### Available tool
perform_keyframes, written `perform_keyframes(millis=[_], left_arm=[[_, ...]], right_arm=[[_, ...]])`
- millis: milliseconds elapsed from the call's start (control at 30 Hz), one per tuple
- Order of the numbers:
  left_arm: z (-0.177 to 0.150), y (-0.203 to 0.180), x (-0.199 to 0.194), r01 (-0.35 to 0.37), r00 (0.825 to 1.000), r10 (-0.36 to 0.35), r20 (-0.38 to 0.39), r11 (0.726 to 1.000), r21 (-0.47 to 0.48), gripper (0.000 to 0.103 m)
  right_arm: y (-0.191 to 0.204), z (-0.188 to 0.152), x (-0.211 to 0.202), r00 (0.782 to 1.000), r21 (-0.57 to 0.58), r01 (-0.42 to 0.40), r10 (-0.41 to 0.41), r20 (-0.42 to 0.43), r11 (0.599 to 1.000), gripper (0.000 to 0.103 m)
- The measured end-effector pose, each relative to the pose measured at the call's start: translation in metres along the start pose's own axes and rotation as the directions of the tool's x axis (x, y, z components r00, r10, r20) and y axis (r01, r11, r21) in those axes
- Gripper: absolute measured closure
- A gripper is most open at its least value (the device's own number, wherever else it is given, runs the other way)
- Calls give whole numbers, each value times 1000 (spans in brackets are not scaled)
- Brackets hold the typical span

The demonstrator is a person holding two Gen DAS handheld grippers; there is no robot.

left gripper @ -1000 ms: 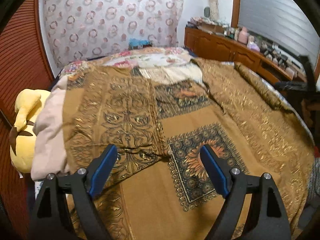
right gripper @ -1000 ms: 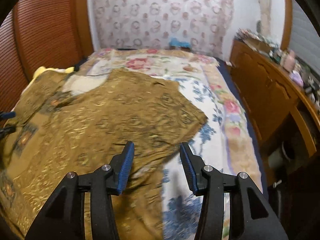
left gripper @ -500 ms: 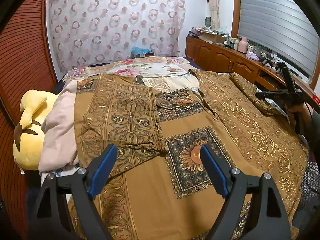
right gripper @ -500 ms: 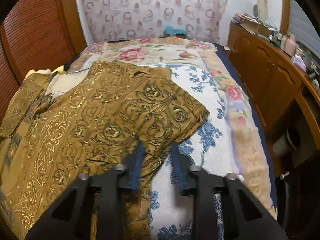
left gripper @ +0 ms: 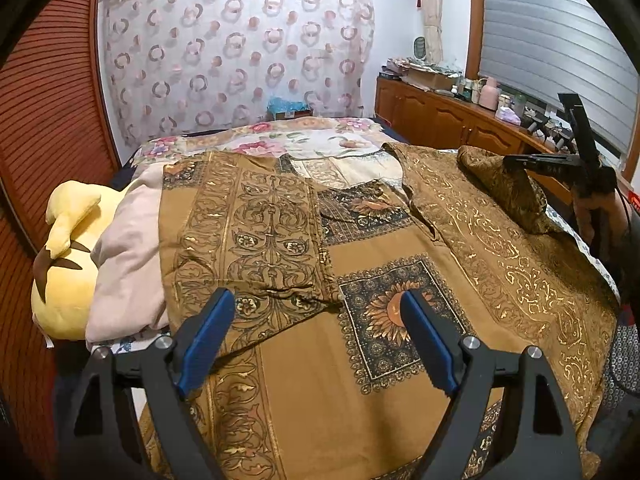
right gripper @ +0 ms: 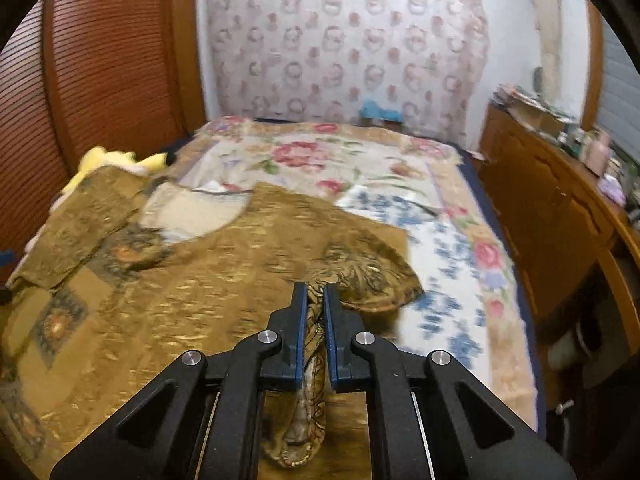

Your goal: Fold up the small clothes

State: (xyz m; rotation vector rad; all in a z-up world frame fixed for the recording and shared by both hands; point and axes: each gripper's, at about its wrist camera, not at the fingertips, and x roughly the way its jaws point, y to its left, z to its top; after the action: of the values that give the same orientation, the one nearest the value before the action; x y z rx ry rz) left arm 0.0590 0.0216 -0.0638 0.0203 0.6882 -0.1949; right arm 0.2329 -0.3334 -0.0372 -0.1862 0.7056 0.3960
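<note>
The right gripper (right gripper: 315,292) is pinched onto the edge of the brown patterned shirt (left gripper: 400,280), a fold of cloth bunched between its blue pads; in the left wrist view the same gripper (left gripper: 516,160) holds that sleeve lifted off the bed (right gripper: 452,248). The left gripper (left gripper: 316,320) hangs over the shirt's near part with its jaws wide apart, holding nothing.

The shirt lies spread across the bed, printed side up, one sleeve already folded in on the side nearest the yellow plush toy (left gripper: 64,264), which sits just beside a pale pink cloth (left gripper: 128,248) at that edge.

The step in hand looks like carrying the lifted sleeve across toward the shirt's middle. To do it well, the grip should stay firm while the cloth is raised just enough to clear the body of the shirt, then drawn over in one flat sweep so the fold line runs straight along the shirt's side. The free left gripper could press the body down near the sunflower panel (left gripper: 390,312) to stop it dragging. The fabric looks thin and slippery, so a slow release would help it settle without wrinkling.
</note>
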Motion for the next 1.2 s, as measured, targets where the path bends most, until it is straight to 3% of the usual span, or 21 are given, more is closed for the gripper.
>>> perform_keyframes(millis=[433,467,533,600,733,800,900,1100,1200], left_arm=[[-4,4,2,3,1000,-3,-5,1000,-20,18],[-5,4,2,3,1000,-3,-5,1000,-21,18],[-6,5,2,3,1000,-3,-7,1000,-25,18],[-6,5,2,4,1000,-4,-7,1000,-27,18],[-6,6,2,4,1000,-4,-6,1000,-29,18],[-7,6,2,4,1000,-4,-3,999,-33,18],[-8,7,2,3,1000,-3,1,999,-40,18],[-10,7,2,5,1000,-5,-9,999,-37,18],[-11,7,2,4,1000,-4,-13,999,-36,18]], right_arm=[[51,3,9,996,-97,-89,87,-26,991,97],[51,2,8,995,-93,-98,96,-30,991,95],[54,-1,12,991,-83,-121,116,-61,989,80],[56,-3,13,993,-85,-105,99,-67,991,79],[50,-3,8,995,-66,-90,87,-47,994,60],[40,-1,5,997,-40,-72,71,-27,997,57],[24,-1,9,999,-9,-36,36,-34,999,56],[-1,-6,51,989,55,23,-15,-147,998,56],[-6,-9,67,984,83,19,-3,-181,996,55]])
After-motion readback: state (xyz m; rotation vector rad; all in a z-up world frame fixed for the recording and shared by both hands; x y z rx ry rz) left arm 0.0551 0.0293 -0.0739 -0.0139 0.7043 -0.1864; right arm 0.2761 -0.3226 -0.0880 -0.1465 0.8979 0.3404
